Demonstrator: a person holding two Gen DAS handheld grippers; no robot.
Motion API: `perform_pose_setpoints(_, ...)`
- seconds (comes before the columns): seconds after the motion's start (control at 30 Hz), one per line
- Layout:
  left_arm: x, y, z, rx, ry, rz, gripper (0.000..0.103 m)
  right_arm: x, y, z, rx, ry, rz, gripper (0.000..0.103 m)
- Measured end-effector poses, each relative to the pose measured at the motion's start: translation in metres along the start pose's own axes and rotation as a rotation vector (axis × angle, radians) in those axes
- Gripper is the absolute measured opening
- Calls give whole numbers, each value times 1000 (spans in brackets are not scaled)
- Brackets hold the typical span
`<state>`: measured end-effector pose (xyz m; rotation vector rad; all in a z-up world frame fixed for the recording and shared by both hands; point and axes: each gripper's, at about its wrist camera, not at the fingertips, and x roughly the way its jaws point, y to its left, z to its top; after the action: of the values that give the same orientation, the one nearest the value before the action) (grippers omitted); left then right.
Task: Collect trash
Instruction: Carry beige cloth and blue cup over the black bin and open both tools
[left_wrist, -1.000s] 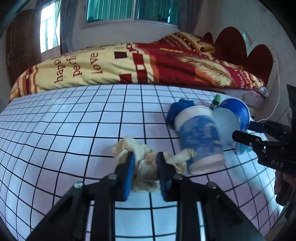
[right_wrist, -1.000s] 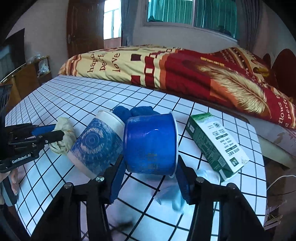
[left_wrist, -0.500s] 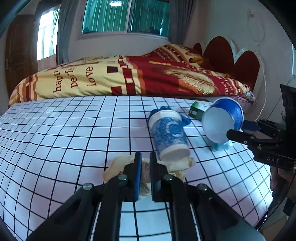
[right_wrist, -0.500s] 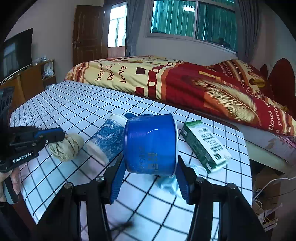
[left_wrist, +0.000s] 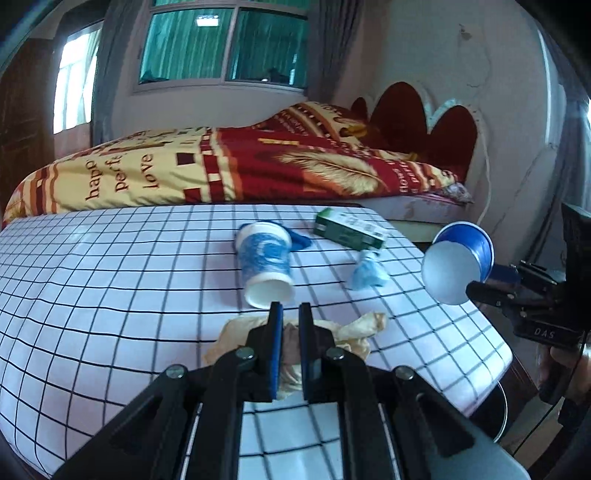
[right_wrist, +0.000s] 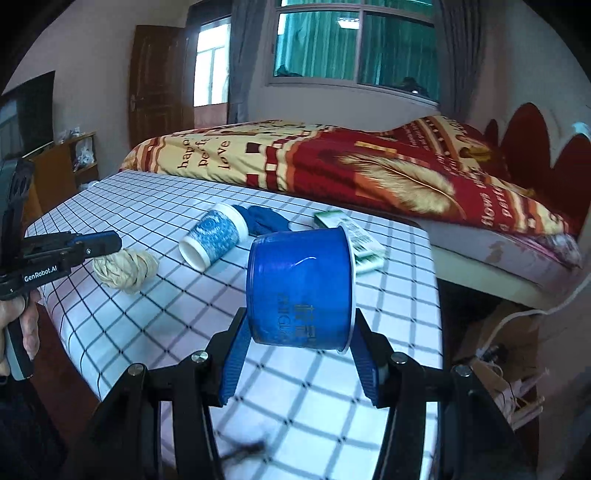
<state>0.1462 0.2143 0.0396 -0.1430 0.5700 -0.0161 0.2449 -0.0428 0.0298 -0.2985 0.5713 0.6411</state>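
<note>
Plainly, both tools are loaded, which fits a sweep that gathers litter off the checked table (left_wrist: 110, 280) two pieces at a time. With the printed paper cup (left_wrist: 266, 264) as landmark and going left to right: the left gripper (left_wrist: 290, 332) sits just in front of the cup's open mouth, its blue pads drawn nearly together on the crumpled beige paper (left_wrist: 354, 326) — the wad bulges out on either side of the fingers, so the pinch looks to be through its middle, a sensible hold for something soft and shapeless. In the right wrist view the wad seems raised a little off the cloth, though that cannot be told for sure.

The paper cup lies on its side, long axis running from the near edge toward the bed (left_wrist: 258, 162), mouth toward the left camera. Behind it, touching, lies a dark blue cloth (left_wrist: 301, 240); to its right a green carton (left_wrist: 347, 230) lies flat, and nearer, a pale blue scrap (left_wrist: 365, 273).

Farther right, past the table's edge, the right gripper (right_wrist: 299, 354) is spread wide around the blue tub (right_wrist: 301, 284) — held by its sides, tipped over, axis roughly level, mouth to the right in the right wrist view.
</note>
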Motion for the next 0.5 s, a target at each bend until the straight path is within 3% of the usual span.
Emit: perform_pose_setpoints(0.5, -10, -101, -21, 76, 34, -140, 10, -93, -52, -75, 85, 19, -130, 54)
